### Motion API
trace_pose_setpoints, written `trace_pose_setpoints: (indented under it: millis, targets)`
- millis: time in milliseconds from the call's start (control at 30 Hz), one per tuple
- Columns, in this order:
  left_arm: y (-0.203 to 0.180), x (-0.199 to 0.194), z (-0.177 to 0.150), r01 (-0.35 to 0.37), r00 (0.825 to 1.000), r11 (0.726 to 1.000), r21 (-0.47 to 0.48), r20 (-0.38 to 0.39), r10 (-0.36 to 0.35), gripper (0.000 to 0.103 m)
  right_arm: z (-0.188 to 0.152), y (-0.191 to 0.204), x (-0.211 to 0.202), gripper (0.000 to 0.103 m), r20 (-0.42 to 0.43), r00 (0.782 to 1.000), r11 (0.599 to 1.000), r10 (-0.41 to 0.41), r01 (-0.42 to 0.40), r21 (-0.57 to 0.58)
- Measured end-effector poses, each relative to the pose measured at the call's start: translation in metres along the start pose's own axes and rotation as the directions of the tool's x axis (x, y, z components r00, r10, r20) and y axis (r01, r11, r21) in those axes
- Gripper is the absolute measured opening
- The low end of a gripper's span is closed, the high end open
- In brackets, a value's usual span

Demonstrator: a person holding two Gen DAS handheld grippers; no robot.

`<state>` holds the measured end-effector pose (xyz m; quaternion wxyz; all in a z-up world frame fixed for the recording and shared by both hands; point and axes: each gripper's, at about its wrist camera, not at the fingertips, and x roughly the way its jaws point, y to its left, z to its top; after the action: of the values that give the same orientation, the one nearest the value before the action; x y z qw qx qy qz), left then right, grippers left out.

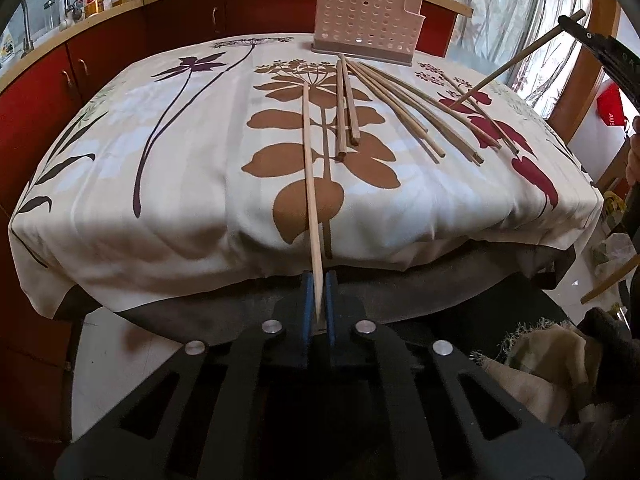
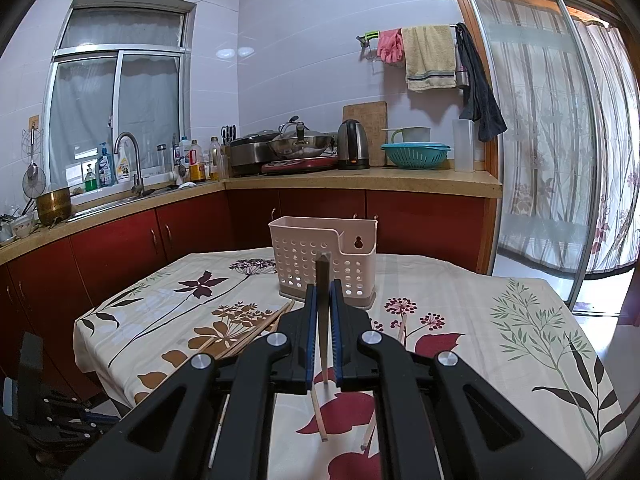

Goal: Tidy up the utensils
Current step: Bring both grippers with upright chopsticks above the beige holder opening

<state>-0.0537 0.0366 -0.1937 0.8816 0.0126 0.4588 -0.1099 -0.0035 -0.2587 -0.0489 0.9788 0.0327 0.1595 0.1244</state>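
Between your left fingers (image 1: pixel 319 300) sits one long chopstick (image 1: pixel 310 184). Your blue pads are pressed tight on its near end, one on each side, and you have it held. From there the stick runs straight out ahead of you, over the edge of the tabletop (image 1: pixel 120 200) and across the brown flower on the cloth.

Your right fingers (image 2: pixel 322 300) are squeezed shut too. They hold a second chopstick (image 2: pixel 321 320). It stands nearly upright between the pads. Its top pokes out above the fingertips, right in front of the pink holder (image 2: pixel 324 256). Its lower part sticks out below the pads, above the cloth. In the left camera you can see this same stick (image 1: pixel 516 68) slanting down from your right fingers, with its tip close above the red flower.

More chopsticks lie loose on the cloth (image 1: pixel 408 108). They spread out like a fan between your held stick and the red flower. Their far ends point to the holder (image 1: pixel 368 20).

That holder has lots of round holes. It stands upright at the far side of the tabletop, past all the loose sticks. No stick shows above its rim.
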Motion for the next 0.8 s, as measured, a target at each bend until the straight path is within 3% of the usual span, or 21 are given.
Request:
trace_pose_setpoints:
  millis: [400, 800]
  targets:
    - [0.001, -0.019, 0.011, -0.058, 0.993, 0.998, 0.008, 0.105, 0.057, 0.006, 0.0, 0.0, 0.0, 0.007, 0.001, 1.0, 1.0, 0.0, 0.0, 0.0]
    - [0.006, -0.056, 0.044, -0.105, 0.954, 0.994, -0.007, 0.28, 0.102, 0.005, -0.001, 0.0, 0.001, 0.007, 0.0, 1.0, 1.0, -0.001, 0.001, 0.0]
